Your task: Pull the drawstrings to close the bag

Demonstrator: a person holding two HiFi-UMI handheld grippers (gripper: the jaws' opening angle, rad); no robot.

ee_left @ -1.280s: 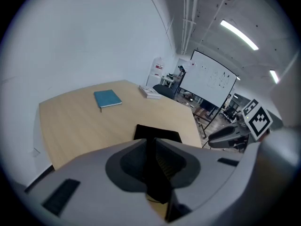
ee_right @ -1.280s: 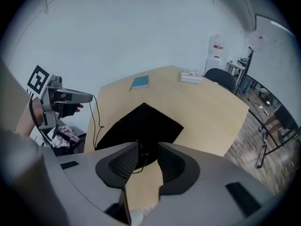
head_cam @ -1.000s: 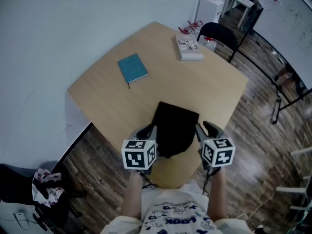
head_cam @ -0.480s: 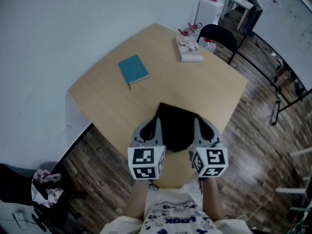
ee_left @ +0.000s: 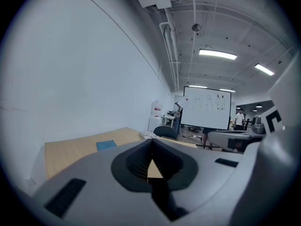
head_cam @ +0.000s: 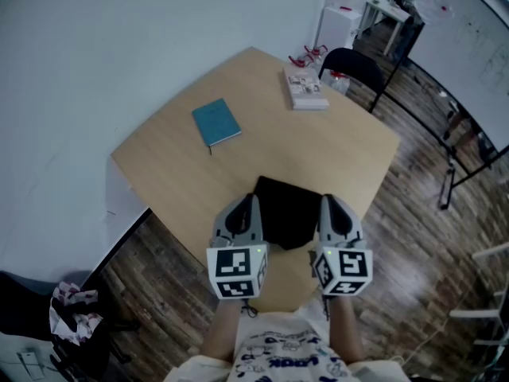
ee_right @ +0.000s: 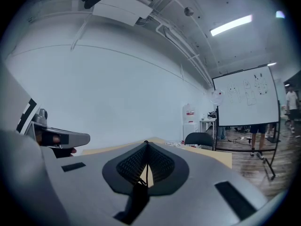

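A black drawstring bag (head_cam: 288, 209) lies flat on the wooden table (head_cam: 175, 150) near its front edge. My left gripper (head_cam: 253, 203) sits at the bag's near left corner and my right gripper (head_cam: 324, 203) at its near right corner. In the right gripper view, the right gripper (ee_right: 146, 147) is shut on a thin black drawstring (ee_right: 146, 171) that runs up between the pads. In the left gripper view, the left gripper (ee_left: 151, 144) has its jaws together, and a dark cord (ee_left: 160, 199) sits pinched low between them.
A teal notebook (head_cam: 216, 122) lies at the table's far left and a stack of books (head_cam: 305, 87) at the far corner, with red glasses (head_cam: 308, 52) beyond. A black chair (head_cam: 354, 66) stands behind that corner. Wooden floor surrounds the table.
Both grippers, open and spread beside the bag a second ago, have closed in on its near corners and shut. The bag's near edge has drawn in slightly.
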